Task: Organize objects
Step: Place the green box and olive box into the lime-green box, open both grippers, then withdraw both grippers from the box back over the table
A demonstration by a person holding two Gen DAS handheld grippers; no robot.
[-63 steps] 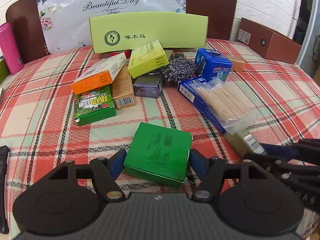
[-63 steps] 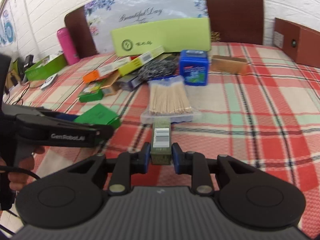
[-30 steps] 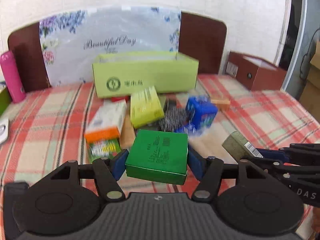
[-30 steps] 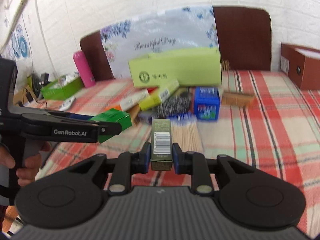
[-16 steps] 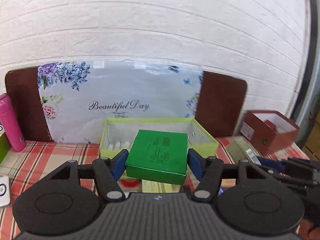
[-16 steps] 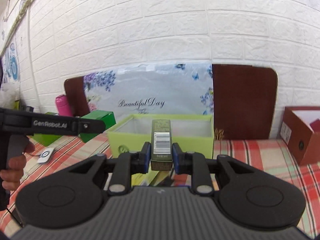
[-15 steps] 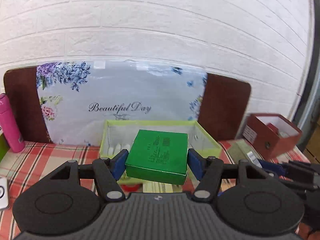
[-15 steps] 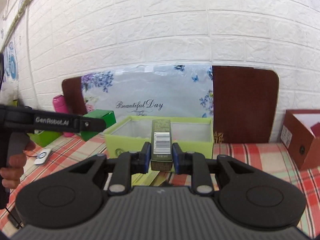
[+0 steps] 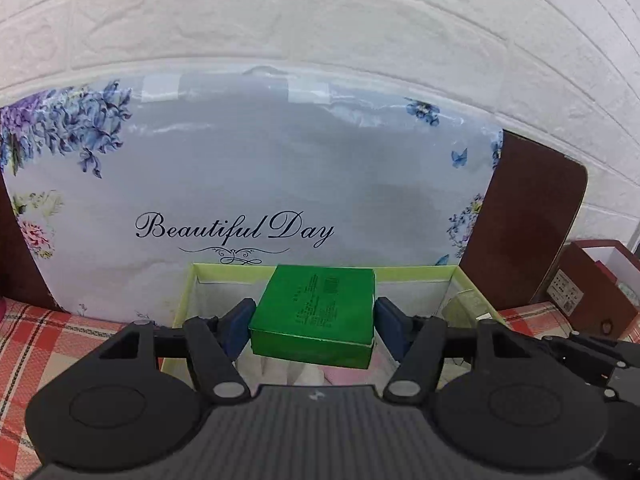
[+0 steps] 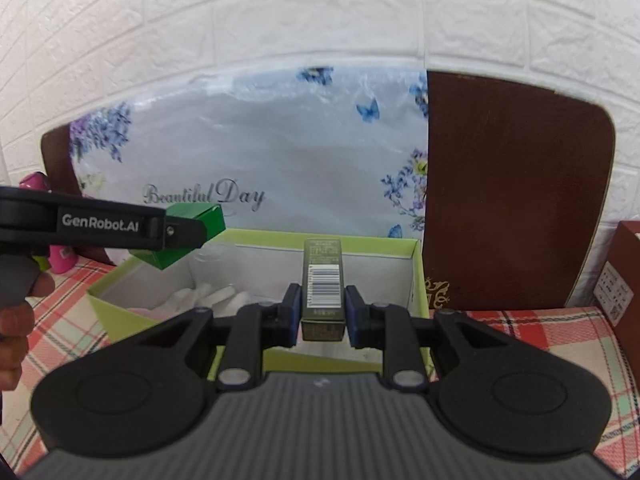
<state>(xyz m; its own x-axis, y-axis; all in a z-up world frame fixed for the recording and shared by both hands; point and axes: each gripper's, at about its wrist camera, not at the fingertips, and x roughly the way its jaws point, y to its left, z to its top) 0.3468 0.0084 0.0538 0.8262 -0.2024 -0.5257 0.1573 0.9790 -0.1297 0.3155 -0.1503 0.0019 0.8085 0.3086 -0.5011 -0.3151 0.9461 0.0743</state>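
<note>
Item: L gripper (image 9: 314,322) clamped on green box (image 9: 316,314), R gripper (image 10: 322,314) clamped on slim carton (image 10: 323,280), both over lime bin (image 10: 256,358); lower inside walls, then release w/o dropping.

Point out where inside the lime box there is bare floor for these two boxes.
Lime box: bare white floor in its right half, below the narrow olive box. Its left part is crowded with white pieces, under the green box.

Floral board (image 9: 248,184) behind the box: "Beautiful Day" in script. Left gripper (image 10: 188,232), side arm: "GenRobot.AI". Other print illegible.
</note>
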